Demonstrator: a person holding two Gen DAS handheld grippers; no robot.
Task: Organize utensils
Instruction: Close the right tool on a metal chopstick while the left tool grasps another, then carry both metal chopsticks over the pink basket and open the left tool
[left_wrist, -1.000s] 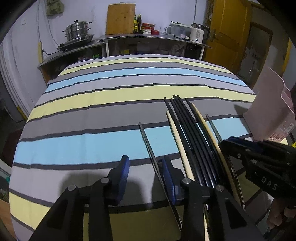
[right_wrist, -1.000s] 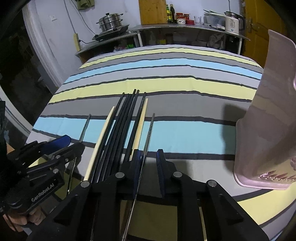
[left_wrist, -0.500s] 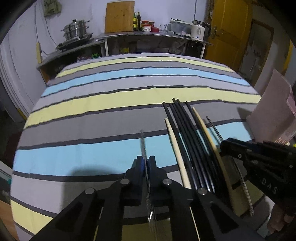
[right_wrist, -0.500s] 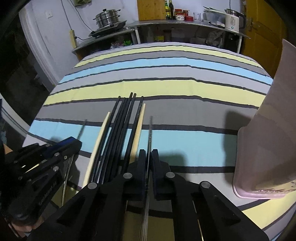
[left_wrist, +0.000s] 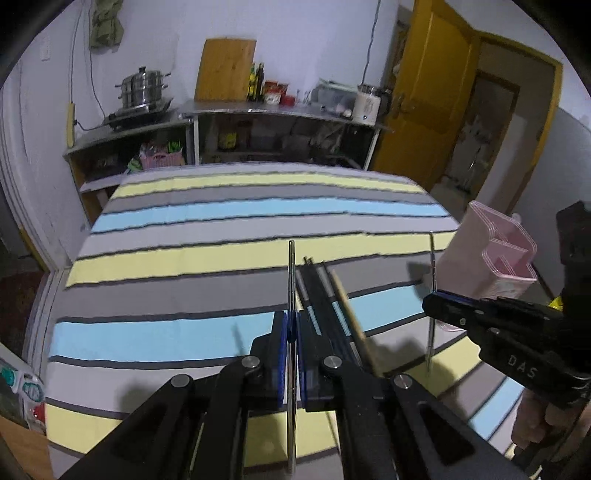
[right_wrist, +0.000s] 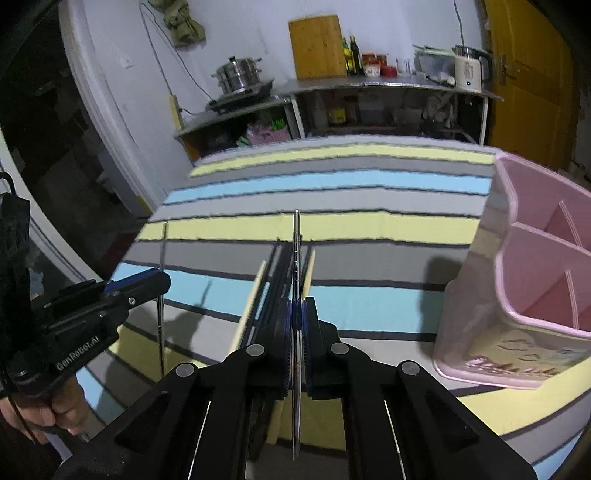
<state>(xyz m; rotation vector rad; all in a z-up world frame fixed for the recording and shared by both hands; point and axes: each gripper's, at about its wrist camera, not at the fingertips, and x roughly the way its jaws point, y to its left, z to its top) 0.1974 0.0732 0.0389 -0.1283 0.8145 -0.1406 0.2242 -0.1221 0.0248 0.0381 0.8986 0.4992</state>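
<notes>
**Two metal chopsticks lifted, holder waiting on the right**

Nearest to us, we are clamping one metal chopstick in each gripper. The left gripper (left_wrist: 291, 332) is pinching its jaws almost fully together on the left metal chopstick (left_wrist: 291, 273), and the blue pads are pressing on the thin shaft from both sides. The right gripper (right_wrist: 296, 314) is doing the same with the right metal chopstick (right_wrist: 296, 240). Both jaws have just been closing, each with a chopstick between them. Each stick is running straight along its gripper's line, with the tip pointing away from us and the back end passing under the gripper body toward us.

Just beyond the pads, we are looking down on the bundle of black chopsticks (right_wrist: 280, 273) lying on the striped tablecloth (right_wrist: 369, 229), with a pale wooden chopstick (right_wrist: 255, 291) on its left and another on its right. Their long axes are also running near to far. The metal sticks appear to be raised clear of the cloth, judging by the shadows below.

To the right, we are facing the pink utensil holder (right_wrist: 517, 280), standing upright near the table's right edge, its divided compartments open at the top and seemingly empty. It is sitting just beside the right gripper and well apart from the left one, so we are judging the right hand the nearer for the drop. The sticks will probably need tipping toward upright, tip down, to enter a compartment.

Farthest off, a counter with pots and bottles is lining the wall.
</notes>
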